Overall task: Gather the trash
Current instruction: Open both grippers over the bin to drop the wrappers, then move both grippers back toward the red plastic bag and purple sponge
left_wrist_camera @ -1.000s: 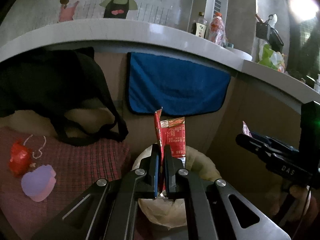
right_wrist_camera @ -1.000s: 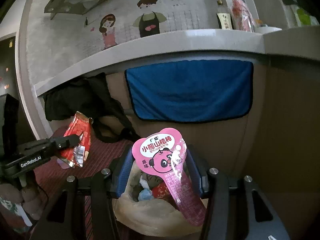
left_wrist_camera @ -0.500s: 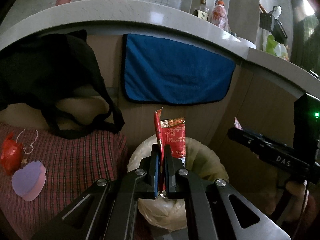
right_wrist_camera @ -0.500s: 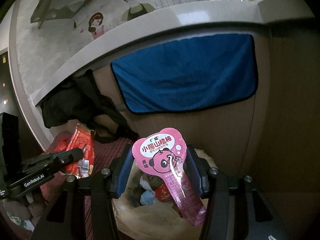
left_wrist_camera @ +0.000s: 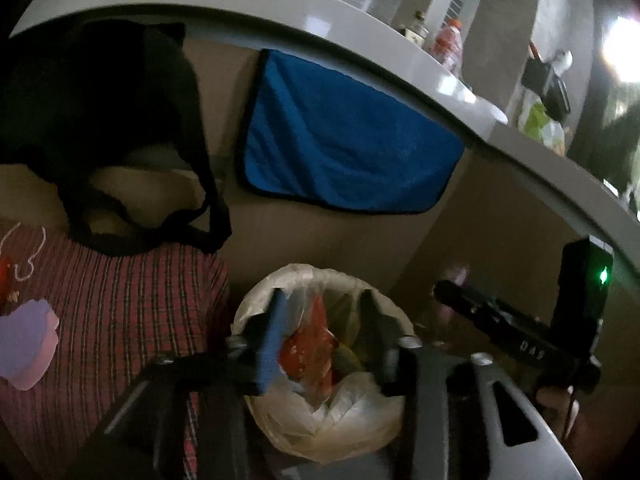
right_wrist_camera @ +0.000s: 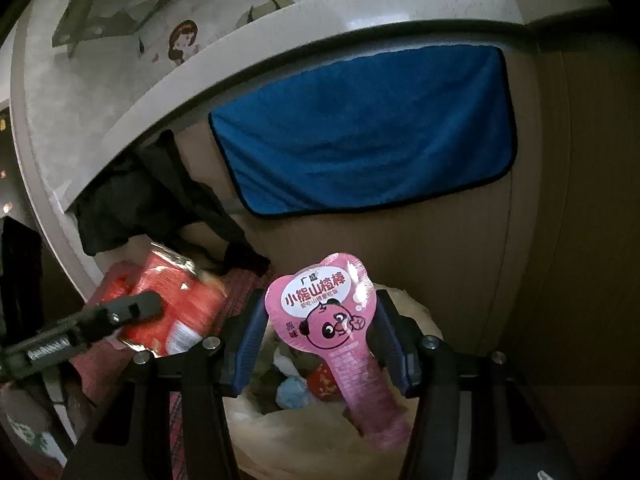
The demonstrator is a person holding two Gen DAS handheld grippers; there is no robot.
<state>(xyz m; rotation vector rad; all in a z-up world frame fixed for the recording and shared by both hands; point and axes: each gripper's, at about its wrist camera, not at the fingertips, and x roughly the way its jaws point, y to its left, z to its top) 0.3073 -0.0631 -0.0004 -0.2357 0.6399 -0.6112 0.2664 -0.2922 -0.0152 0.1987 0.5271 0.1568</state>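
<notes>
Holding a pink panda snack wrapper (right_wrist_camera: pixel 334 320) across its width, the right hand-held gripper (right_wrist_camera: pixel 320 336) hangs over the lined trash bin (left_wrist_camera: pixel 256 300). The film looks light, limp and slippery. The left hand-held gripper (left_wrist_camera: pixel 320 320) gapes wide; a red wrapper (left_wrist_camera: pixel 308 354) drops binward.

Blue towel (left_wrist_camera: pixel 344 148) with black edging hangs on a tan cabinet front (left_wrist_camera: pixel 500 220) under a grey-white counter (left_wrist_camera: pixel 280 12). Black bag (left_wrist_camera: pixel 100 112) over red plaid cloth (left_wrist_camera: pixel 120 308); lilac heart-shaped item (left_wrist_camera: pixel 26 344); red wrapper (left_wrist_camera: pixel 308 352) in translucent cream bin liner (left_wrist_camera: pixel 332 424). Pink wrapper (right_wrist_camera: pixel 336 320): white panel, pink panda face; pads (right_wrist_camera: pixel 252 340) blue.
</notes>
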